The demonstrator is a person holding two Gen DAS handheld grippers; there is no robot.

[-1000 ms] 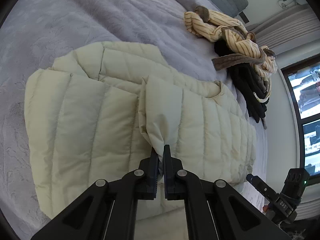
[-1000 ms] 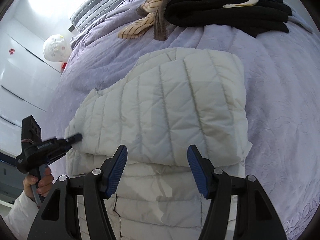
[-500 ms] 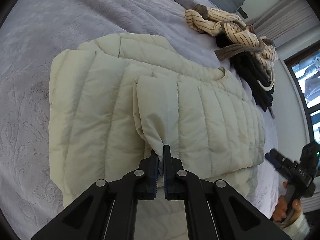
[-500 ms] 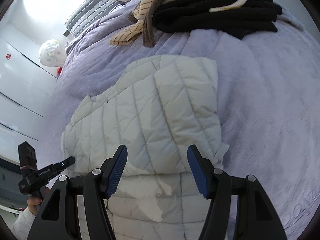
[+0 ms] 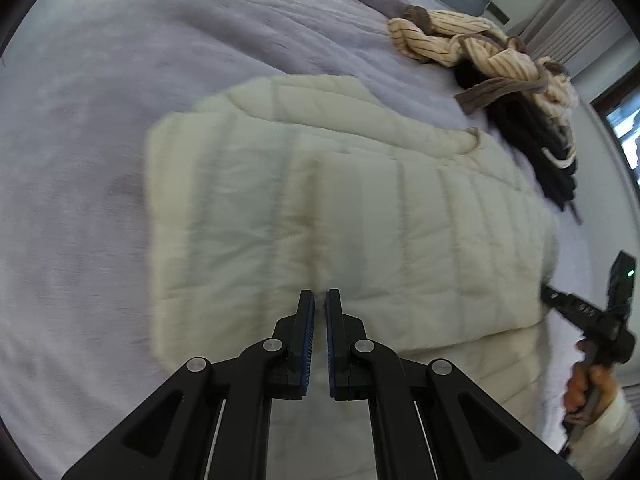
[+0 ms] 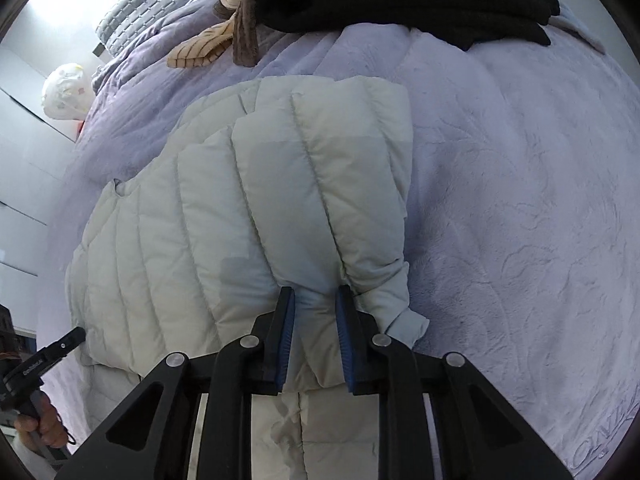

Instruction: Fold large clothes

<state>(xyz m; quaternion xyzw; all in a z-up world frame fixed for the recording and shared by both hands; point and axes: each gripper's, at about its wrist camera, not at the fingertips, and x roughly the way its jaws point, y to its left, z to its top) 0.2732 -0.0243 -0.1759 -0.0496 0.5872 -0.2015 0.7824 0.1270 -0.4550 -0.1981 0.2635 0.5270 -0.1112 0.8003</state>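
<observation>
A cream quilted jacket [image 5: 352, 216] lies partly folded on the lilac bedspread [image 5: 100, 140], near the bed's front edge. The left gripper [image 5: 320, 300] is pinched tight on a thin fold of it. To the right, the right gripper [image 6: 315, 300] is closing, with a bunched corner of the jacket between its pads. Striped clothes [image 5: 472, 46] and black clothes [image 6: 400, 0] are heaped at the far side.

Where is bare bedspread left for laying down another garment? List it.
Bare lilac bedspread lies right of the puffer jacket in the right wrist view, and on its other side in the left wrist view. It is crowded at the bed's head: striped garment, black clothes.
</observation>
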